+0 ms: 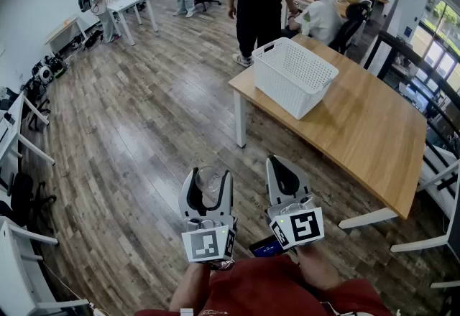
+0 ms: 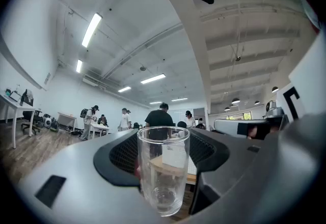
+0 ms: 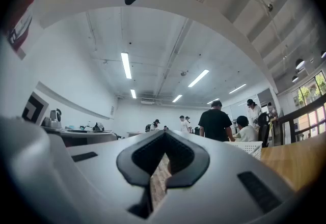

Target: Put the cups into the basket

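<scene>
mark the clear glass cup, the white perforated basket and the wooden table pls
clear glass cup (image 2: 163,167): left gripper view, front wall.
white perforated plastic basket (image 1: 277,92): head view, near side wall.
light wooden table (image 1: 363,131): head view, bare top.

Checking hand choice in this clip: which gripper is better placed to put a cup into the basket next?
Left. The left gripper holds a clear glass cup in its jaws; the right gripper has its jaws together, empty. The white basket stands on the table ahead.
</scene>
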{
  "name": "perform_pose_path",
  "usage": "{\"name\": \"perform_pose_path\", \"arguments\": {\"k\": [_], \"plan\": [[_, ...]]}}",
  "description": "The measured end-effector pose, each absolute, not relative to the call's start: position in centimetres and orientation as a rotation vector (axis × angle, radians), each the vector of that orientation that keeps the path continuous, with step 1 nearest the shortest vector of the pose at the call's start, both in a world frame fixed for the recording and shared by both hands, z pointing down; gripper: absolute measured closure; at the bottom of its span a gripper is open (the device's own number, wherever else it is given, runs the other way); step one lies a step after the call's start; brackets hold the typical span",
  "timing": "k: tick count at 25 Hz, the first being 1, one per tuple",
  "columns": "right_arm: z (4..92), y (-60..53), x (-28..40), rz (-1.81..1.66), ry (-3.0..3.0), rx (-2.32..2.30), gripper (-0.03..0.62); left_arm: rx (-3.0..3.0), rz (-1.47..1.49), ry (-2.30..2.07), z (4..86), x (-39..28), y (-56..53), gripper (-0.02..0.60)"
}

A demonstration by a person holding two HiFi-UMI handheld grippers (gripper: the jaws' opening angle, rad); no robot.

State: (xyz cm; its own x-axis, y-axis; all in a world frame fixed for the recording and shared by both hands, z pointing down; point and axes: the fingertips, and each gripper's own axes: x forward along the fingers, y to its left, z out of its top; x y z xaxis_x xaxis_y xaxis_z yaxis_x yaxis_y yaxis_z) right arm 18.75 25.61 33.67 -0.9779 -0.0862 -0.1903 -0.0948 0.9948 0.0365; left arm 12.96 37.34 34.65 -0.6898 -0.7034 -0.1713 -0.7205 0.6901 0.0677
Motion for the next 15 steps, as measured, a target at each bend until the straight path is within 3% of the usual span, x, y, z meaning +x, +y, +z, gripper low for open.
{"name": "perform_pose_path", "arguments": {"k": [15], "plan": [[34.4,24.2,20.2,0.023,2.944,-0.168,0.591,-1.186,0.163,2.780,35.3,14.3,36.6,0.291]]}}
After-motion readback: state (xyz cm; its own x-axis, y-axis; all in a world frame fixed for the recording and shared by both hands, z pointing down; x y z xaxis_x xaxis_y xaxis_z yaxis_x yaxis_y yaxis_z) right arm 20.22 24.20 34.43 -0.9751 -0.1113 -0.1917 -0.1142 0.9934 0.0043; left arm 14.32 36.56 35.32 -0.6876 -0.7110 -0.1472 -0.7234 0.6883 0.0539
